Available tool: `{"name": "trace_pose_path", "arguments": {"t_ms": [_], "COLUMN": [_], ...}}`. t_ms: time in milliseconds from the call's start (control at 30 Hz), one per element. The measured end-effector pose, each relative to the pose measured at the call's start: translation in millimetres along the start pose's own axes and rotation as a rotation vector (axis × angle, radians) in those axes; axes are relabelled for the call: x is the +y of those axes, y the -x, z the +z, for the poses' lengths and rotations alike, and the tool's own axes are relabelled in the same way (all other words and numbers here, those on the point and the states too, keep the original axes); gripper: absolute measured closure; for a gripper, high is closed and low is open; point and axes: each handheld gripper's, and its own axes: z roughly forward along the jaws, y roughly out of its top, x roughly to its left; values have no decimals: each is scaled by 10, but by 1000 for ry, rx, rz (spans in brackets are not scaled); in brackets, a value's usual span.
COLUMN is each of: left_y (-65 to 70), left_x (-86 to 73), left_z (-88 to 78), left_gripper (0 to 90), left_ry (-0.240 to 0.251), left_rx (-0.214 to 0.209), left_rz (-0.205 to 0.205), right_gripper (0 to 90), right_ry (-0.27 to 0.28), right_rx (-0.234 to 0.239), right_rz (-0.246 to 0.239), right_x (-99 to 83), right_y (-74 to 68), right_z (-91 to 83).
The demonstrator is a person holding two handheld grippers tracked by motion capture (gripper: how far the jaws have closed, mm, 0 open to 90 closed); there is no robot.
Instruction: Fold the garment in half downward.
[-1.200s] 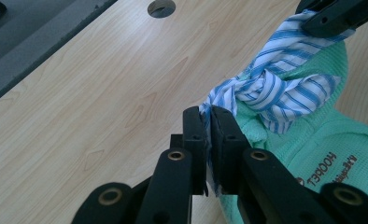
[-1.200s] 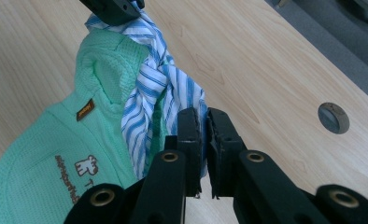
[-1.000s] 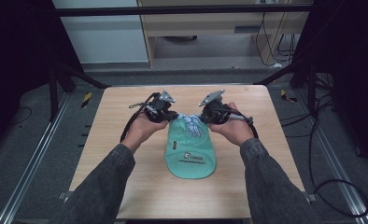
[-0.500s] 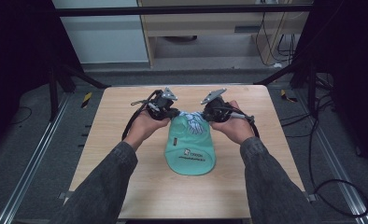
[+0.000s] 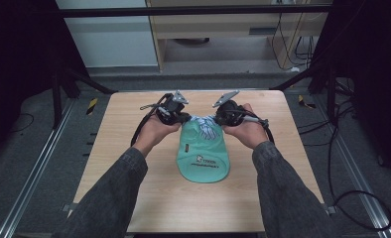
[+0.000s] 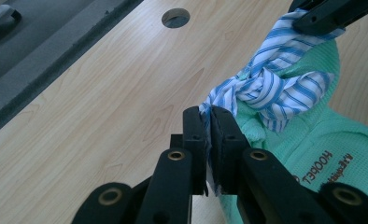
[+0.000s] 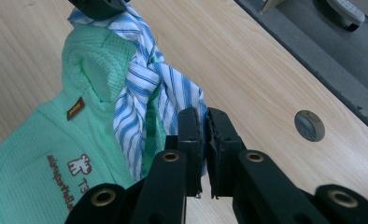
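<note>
Now we hold both tongs at far end of green garment, lying flat mid tabletop. Left tongs pressed together, pinching end of blue-striped cloth. Right tongs likewise clamped on opposite end of same cloth. Between them we see striped cloth twisted into loose knot over garment's collar. Brown print and small label show on green fabric.
</note>
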Motion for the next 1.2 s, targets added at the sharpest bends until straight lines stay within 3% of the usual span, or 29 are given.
{"name": "trace_pose_path", "arguments": {"t_ms": [667, 1200], "left_y": [-53, -85], "left_x": [97, 101], "left_z": [77, 94], "left_gripper": [854, 854], "left_ry": [1, 3], "left_rx": [8, 23], "left_rz": [6, 1], "right_gripper": [849, 849], "right_ry": [-6, -9], "right_rx": [-16, -30], "right_rz": [12, 0], "right_x": [20, 60], "right_y": [125, 123], "right_z": [83, 119]}}
